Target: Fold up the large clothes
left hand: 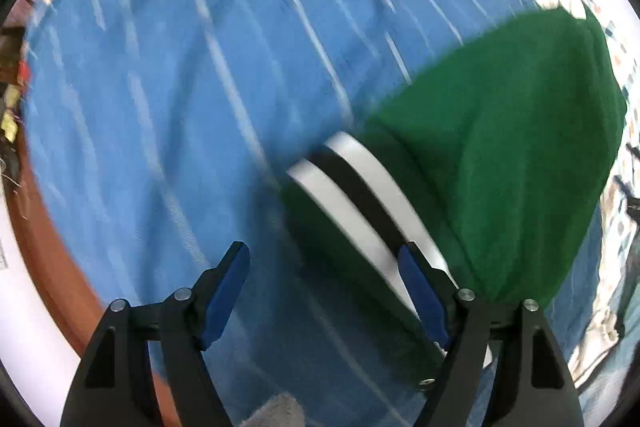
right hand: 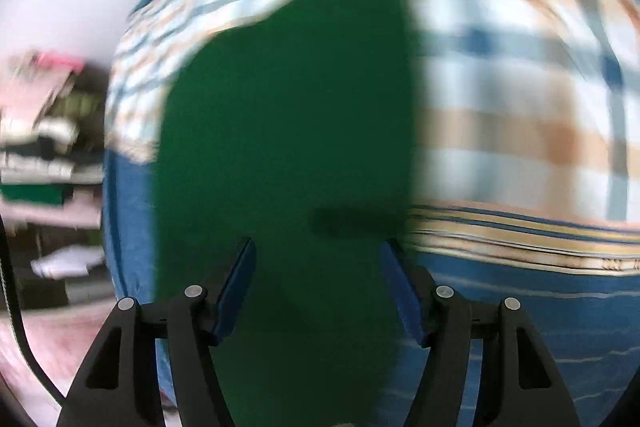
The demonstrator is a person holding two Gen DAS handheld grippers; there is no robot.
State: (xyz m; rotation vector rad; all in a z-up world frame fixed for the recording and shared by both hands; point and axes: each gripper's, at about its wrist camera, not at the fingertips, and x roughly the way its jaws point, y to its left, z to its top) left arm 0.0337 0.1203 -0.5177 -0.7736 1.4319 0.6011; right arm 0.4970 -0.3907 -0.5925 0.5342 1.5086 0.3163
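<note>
both grippers gape wide: left gripper [left hand: 324, 291] beside green garment [left hand: 500, 155], right gripper [right hand: 318, 287] above it.

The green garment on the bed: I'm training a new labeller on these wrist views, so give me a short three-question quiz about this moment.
1. True or false: the left gripper is clamped shut on the green garment.
2. Multiple choice: in the left wrist view, the garment's striped band is
A. red and yellow
B. white with a black stripe
C. plain grey
3. Fill in: the garment lies on a ____ sheet with thin pale lines.

Key
1. False. Its jaws stand apart with nothing between them; the right gripper is open too, over the green cloth.
2. B
3. blue
</note>
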